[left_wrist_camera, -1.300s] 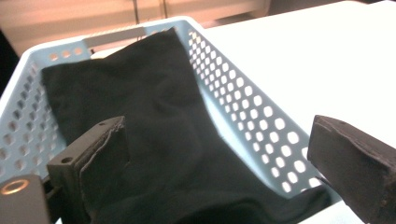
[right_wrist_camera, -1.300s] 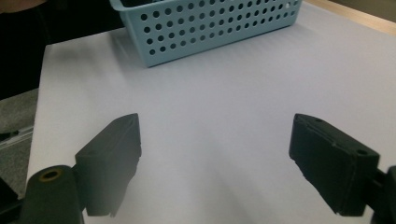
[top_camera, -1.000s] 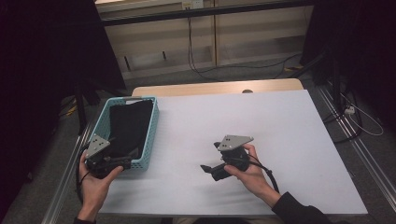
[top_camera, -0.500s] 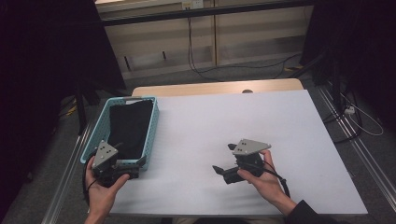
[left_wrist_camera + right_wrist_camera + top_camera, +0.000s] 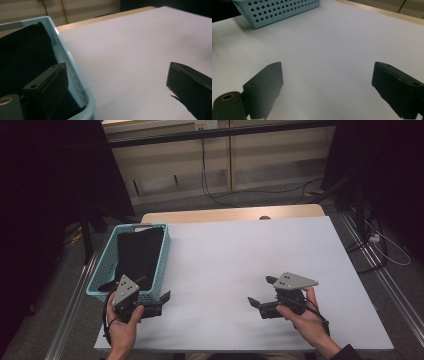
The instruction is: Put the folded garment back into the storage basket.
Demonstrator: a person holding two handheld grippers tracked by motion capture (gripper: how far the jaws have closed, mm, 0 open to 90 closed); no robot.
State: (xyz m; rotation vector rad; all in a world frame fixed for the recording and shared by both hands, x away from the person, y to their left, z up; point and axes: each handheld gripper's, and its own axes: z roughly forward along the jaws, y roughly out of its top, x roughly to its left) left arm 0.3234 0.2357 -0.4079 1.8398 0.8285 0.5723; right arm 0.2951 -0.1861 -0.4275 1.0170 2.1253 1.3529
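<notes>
Gaping empty, left tongs [image 5: 150,302] at blue basket's [image 5: 102,270] near corner, right tongs [image 5: 262,292] well apart, also spread

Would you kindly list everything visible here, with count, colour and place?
basket: one, light blue, perforated, left part of the table.
cloth: one, black, lying inside the basket.
table: one, white top with a wooden far edge.
floor cables: several, dark, beyond the table.
left gripper: one, black with grey plate, near corner of basket, jaws open, one over the basket.
right gripper: one, black with grey plate, front right of table, jaws open, empty.
</notes>
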